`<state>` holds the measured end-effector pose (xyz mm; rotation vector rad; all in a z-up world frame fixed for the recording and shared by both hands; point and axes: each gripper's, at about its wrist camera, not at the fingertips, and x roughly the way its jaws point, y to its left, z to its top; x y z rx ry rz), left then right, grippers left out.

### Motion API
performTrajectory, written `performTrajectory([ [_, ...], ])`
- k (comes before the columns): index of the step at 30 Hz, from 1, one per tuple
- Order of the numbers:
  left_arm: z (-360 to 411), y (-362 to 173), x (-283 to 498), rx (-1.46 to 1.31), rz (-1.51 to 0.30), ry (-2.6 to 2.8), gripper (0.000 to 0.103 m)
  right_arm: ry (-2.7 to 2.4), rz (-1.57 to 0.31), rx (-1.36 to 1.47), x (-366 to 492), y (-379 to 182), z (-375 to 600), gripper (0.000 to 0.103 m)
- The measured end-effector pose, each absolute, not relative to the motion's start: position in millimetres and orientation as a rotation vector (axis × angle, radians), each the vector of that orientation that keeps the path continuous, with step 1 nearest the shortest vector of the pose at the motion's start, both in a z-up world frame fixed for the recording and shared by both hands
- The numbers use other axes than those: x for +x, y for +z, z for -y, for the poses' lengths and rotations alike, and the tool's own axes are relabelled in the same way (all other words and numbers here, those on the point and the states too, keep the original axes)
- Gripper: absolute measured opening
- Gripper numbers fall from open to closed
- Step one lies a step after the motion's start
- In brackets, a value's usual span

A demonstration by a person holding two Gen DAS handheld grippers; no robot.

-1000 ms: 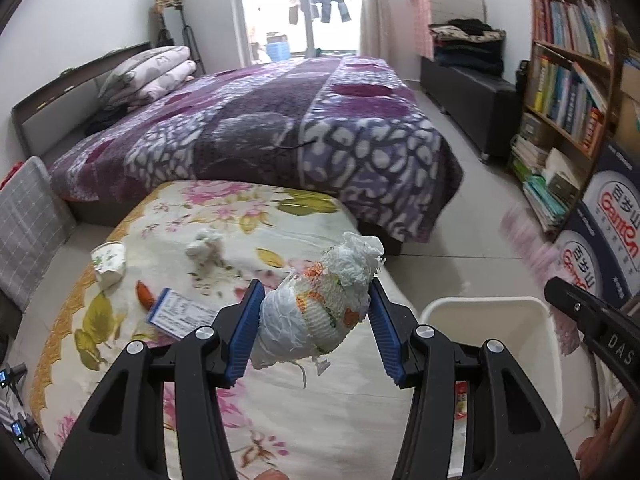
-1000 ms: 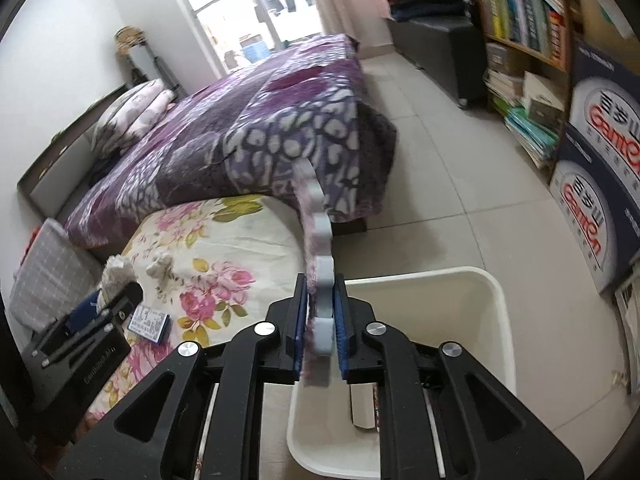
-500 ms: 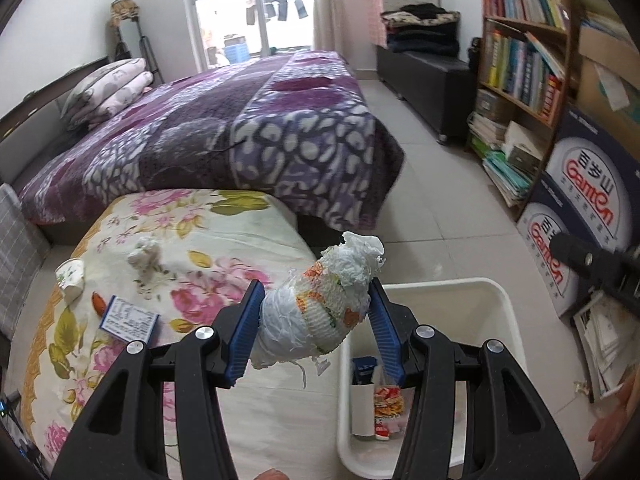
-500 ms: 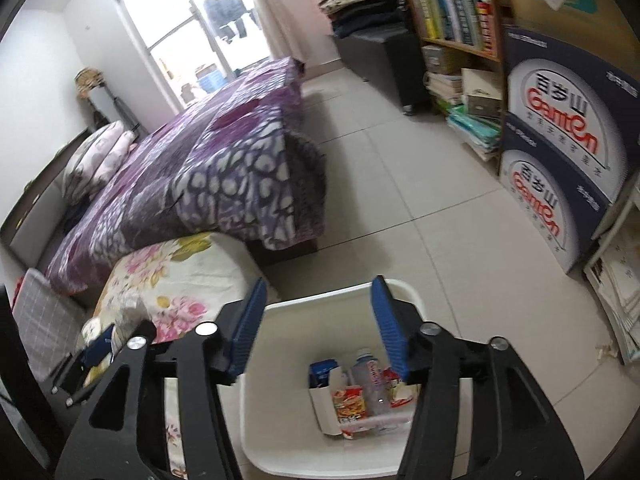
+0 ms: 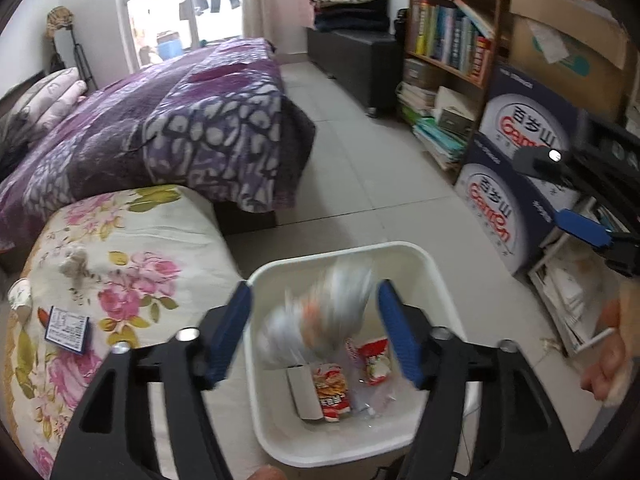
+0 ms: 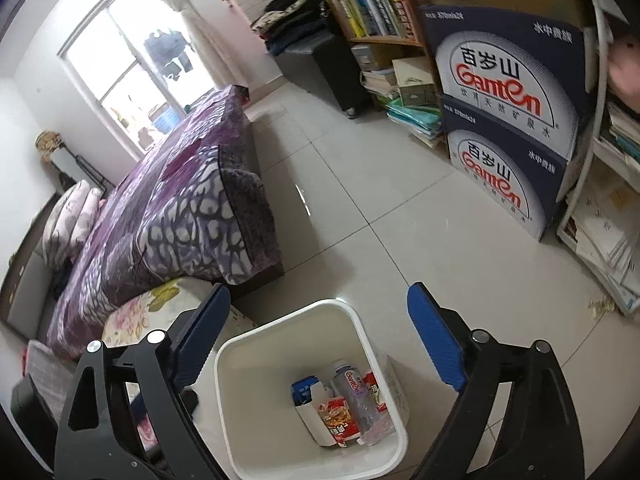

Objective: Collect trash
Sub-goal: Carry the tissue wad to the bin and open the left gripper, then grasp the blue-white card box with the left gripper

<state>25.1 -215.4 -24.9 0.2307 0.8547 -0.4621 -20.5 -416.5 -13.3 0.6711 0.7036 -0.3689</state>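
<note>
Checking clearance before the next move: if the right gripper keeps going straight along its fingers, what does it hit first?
Most likely the white bin: it sits directly below the open, empty right gripper, so the trash inside, such as the plastic bottle, would come first. Depth is unclear.

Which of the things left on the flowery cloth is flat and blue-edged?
The small card near the cloth's left side; the crumpled tissue and paper cup beyond it are pale and lumpy.

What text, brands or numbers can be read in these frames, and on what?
"百岁山" and "Ganten": upper navy carton
Same two, plus "570mlx24": lower navy carton
"Ganten": plastic bottle in the white bin
Too small or blurred: red snack packet, book spines, blue card
</note>
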Motion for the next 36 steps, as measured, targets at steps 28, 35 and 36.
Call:
performTrajectory([
  [28,-12.6,-89.2,128.2,-0.085,-1.096,0.397,0.085,-0.224,-0.865,0.623,60.3,-50.5,311.7,0.092],
  [35,-67.6,-106.8,156.2,-0.294,-1.074,0.629,0.088,-0.184,-0.910,0.579,77.6,-58.3,287.7,0.092],
  [36,-69.4,-113.3,161.7,-0.297,-1.095,0.644,0.088,-0.182,-0.912,0.578,79.3,-58.6,286.1,0.092],
])
